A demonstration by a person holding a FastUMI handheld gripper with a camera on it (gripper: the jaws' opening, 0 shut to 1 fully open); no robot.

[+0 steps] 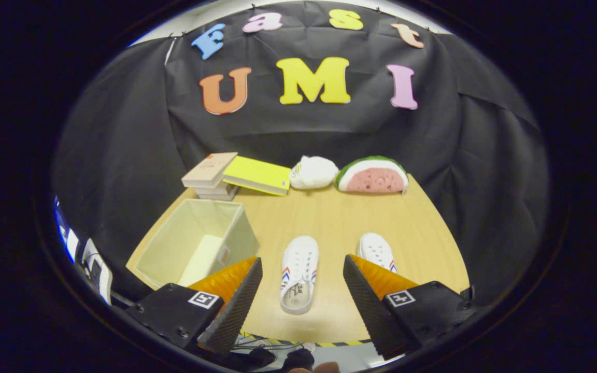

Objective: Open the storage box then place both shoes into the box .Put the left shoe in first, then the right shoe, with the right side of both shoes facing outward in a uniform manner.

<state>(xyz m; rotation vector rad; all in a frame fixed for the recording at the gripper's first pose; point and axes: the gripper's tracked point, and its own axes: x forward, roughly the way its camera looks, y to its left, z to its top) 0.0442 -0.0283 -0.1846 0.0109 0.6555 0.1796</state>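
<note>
Canvas shoe (298,272) lies on table (329,217) between the spread, empty fingers of gripper (302,290) | second shoe (376,251) beside | box (195,243) open, left | likely light, soft; pinch heel collar.

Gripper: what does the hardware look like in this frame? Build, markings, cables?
The gripper has two wedge-shaped fingers with ribbed, textured inner faces, standing open and apart. Each finger mounts on a black block with visible screws and a small square black-and-white fiducial tag on top. No cable on the gripper itself can be made out.
</note>
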